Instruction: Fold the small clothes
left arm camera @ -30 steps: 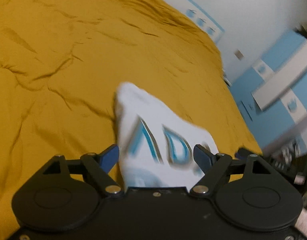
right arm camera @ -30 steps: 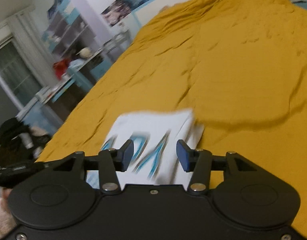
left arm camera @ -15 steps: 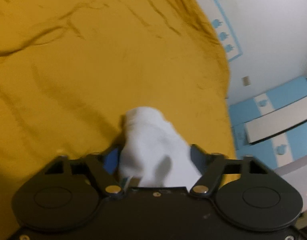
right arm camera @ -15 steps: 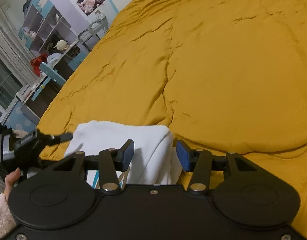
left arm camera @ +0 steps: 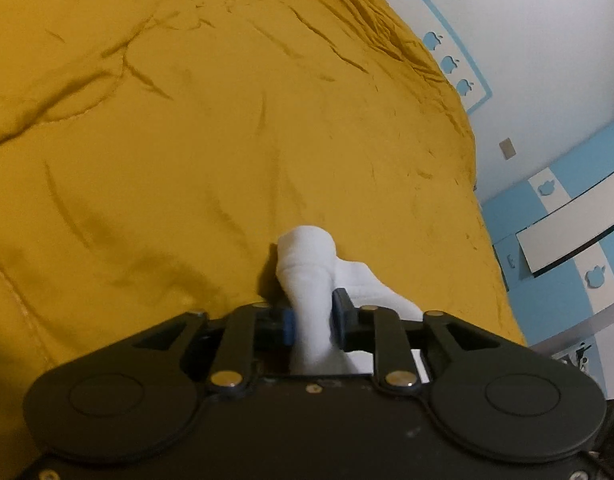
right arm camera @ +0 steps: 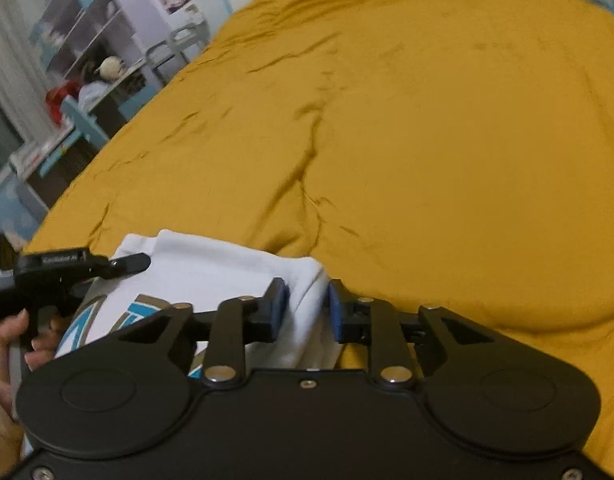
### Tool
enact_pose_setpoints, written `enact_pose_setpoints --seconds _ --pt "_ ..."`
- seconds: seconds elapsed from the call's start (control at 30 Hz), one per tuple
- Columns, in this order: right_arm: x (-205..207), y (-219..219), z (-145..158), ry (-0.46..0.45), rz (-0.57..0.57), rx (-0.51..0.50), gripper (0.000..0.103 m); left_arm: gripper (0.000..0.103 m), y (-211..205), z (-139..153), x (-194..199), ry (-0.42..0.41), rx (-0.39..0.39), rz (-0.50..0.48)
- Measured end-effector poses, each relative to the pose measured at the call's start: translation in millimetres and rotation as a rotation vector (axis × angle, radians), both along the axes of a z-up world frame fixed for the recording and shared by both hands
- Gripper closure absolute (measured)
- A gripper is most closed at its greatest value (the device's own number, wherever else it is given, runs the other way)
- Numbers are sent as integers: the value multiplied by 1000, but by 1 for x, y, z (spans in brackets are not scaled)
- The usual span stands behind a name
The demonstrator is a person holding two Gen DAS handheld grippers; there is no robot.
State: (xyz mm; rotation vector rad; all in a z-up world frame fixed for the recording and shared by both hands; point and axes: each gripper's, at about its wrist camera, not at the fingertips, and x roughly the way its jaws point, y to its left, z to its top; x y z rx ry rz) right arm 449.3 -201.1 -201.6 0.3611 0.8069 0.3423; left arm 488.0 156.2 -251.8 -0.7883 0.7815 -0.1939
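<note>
A small white garment (right arm camera: 211,268) with a blue print lies near the front edge of the mustard bedspread (right arm camera: 447,140). My right gripper (right arm camera: 307,308) is closing, and its blue pads pinch the garment's folded right corner. In the left wrist view the garment (left arm camera: 307,264) shows as a bunched white ridge. My left gripper (left arm camera: 313,320) is closing on this ridge, with the cloth squeezed between its pads. The right wrist view also shows the left gripper's black handle (right arm camera: 47,276) at the garment's left side, held by a person's hand (right arm camera: 11,332).
The wrinkled bedspread (left arm camera: 187,120) stretches far ahead of both grippers. A blue and white cabinet (left arm camera: 567,220) stands past the bed's right edge. Shelves and a cluttered desk (right arm camera: 79,80) stand past its left edge.
Both grippers have come down onto the garment and their jaws have narrowed onto the cloth. The blue print that faced the left camera is now hidden behind bunched white fabric.
</note>
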Motion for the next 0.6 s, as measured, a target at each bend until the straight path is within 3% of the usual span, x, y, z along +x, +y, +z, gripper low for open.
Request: enact_pose_setpoints --seconds 0.07,0.2,0.37,0.43,0.6 --pt "-5 -5 7 2 -21 24 67 57 0 15 -8 -9 56 10" --pt "-36 -7 39 -73 -4 29 65 44 -3 61 -45 -86 135 -19" --pt "-93 3 75 -137 70 5 61 10 -22 105 -118 -120 234 -43" --pt "-118 9 81 -148 95 -22 53 10 -35 113 -151 -142 260 -81" --pt "-163 26 79 -165 146 -46 52 15 -71 106 -210 -164 210 -160"
